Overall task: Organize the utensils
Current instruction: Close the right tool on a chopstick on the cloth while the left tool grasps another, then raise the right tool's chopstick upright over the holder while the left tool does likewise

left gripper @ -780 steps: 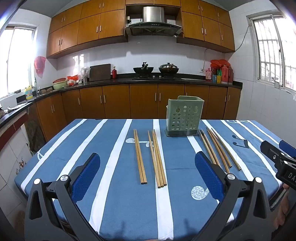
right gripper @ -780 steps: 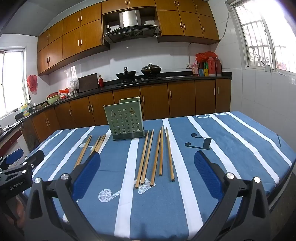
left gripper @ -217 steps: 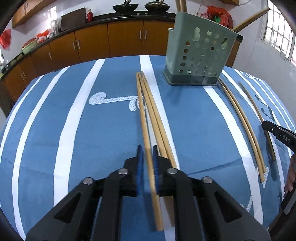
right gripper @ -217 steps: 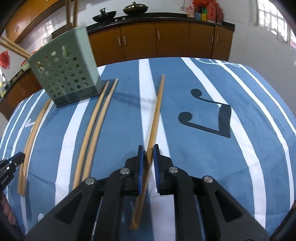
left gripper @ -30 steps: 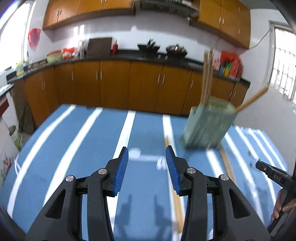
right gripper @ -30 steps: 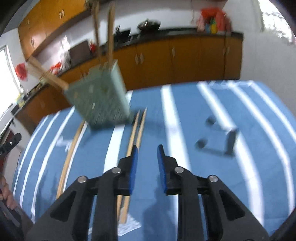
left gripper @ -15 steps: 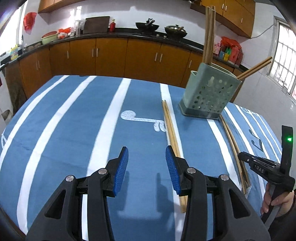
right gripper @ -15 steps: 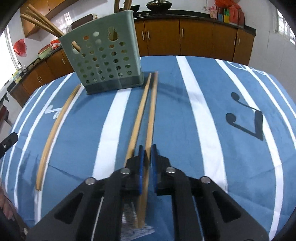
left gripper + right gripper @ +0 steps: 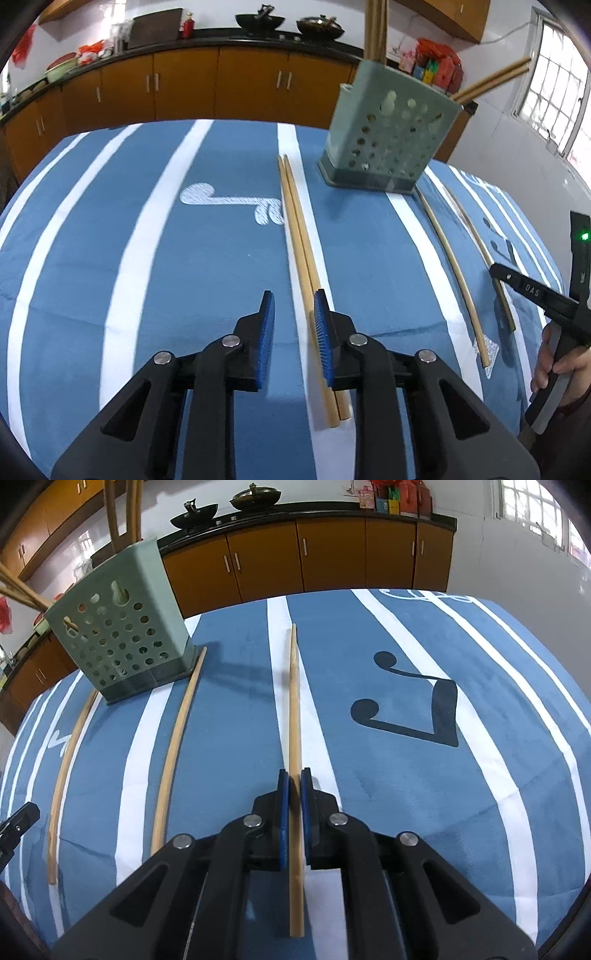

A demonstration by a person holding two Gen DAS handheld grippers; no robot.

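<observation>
A green perforated utensil holder stands on the blue striped tablecloth, with several chopsticks standing in it; it also shows in the right wrist view. My left gripper is open, low over the table, its blue pads astride a pair of wooden chopsticks lying lengthwise. My right gripper is shut on a single wooden chopstick that points away toward the far edge. Another chopstick lies left of it, by the holder's base.
One more chopstick lies at the far left of the right wrist view. The right gripper's body and the hand holding it show at the right edge of the left wrist view, over two curved-looking chopsticks. Kitchen cabinets stand behind the table.
My left gripper has dropped toward the table and narrowed around the chopstick pair. My right gripper has closed on one chopstick and carried it to the right, away from its neighbour.
</observation>
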